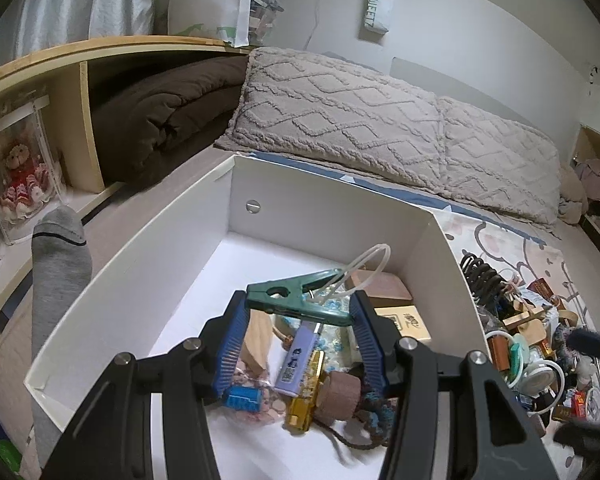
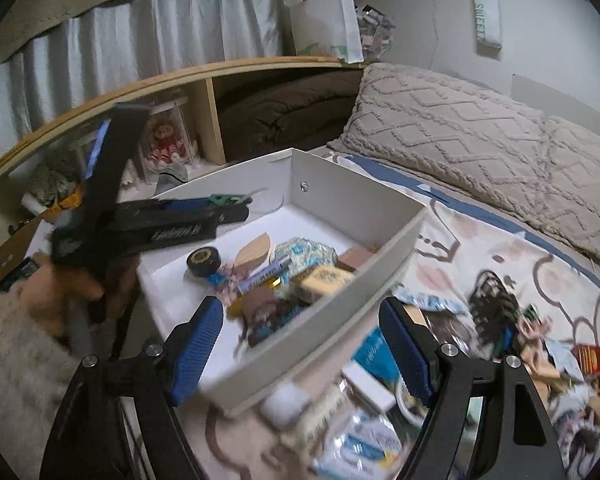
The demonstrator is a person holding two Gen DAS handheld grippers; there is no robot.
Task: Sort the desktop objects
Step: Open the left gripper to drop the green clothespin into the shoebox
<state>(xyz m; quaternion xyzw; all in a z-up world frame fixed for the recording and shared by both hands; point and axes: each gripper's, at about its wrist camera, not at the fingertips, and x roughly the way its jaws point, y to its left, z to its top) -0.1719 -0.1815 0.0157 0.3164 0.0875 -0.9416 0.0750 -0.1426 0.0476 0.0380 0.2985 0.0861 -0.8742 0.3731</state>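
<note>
Over the white box [image 1: 320, 216], left gripper [image 1: 298, 312] fingers clamp a green clip [image 1: 296, 300], unreleased. Several items already boxed; pile [image 2: 500, 328] on bed right remains. Right gripper [image 2: 300, 340] wide, empty.

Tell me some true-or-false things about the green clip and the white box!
1. The left gripper holds a green clip. True.
2. The white box has nothing in it. False: a purple lighter and other small things lie inside.
3. The right gripper holds the clip. False: its jaws stand open with nothing gripped.
4. More clutter lies on the bed beside the box. True.
</note>
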